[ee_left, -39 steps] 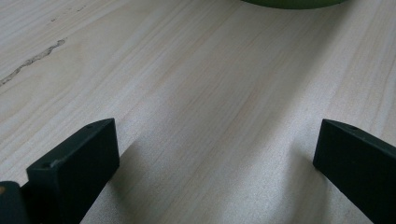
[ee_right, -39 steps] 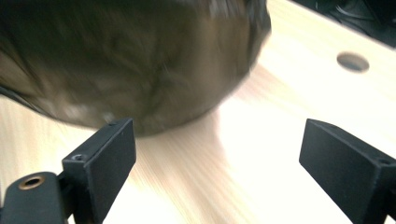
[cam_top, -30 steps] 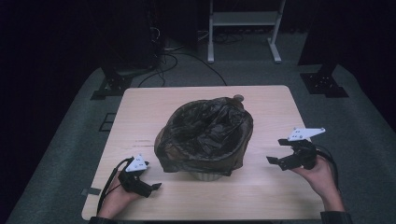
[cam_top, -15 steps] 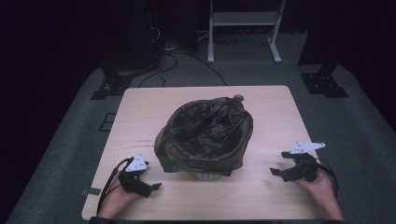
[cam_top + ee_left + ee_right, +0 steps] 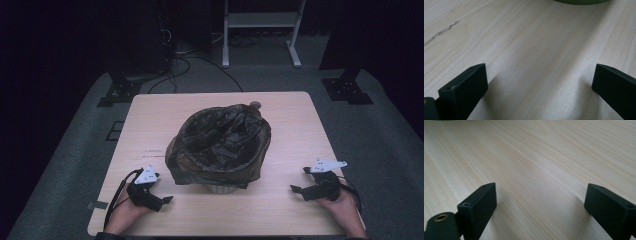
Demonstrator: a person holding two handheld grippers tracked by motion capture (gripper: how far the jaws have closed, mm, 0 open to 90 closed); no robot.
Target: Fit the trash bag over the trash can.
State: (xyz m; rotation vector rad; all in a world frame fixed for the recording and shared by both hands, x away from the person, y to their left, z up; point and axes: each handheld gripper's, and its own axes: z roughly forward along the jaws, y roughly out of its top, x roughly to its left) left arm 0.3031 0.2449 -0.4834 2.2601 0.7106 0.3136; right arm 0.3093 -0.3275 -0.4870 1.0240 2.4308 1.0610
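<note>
A bin lined with a crumpled dark plastic bag (image 5: 220,142) stands in the middle of the light wooden table (image 5: 150,120); its pale base (image 5: 222,188) shows under the bag. My left gripper (image 5: 162,201) rests on the table at the front left, near the bag. In the left gripper view it (image 5: 540,69) is open over bare wood, and a green curved edge (image 5: 581,1) shows at the top. My right gripper (image 5: 299,180) lies at the front right, apart from the bin. The right gripper view shows it (image 5: 540,187) open with nothing between the jaws.
A small tan round thing (image 5: 256,105) peeks out behind the bag's far rim. Grey carpet surrounds the table. Black stand feet (image 5: 117,92) (image 5: 347,90), cables (image 5: 200,62) and a white frame (image 5: 260,20) stand beyond the far edge.
My right gripper has come down and back toward the table's front right edge. The left gripper and the bag have not moved.
</note>
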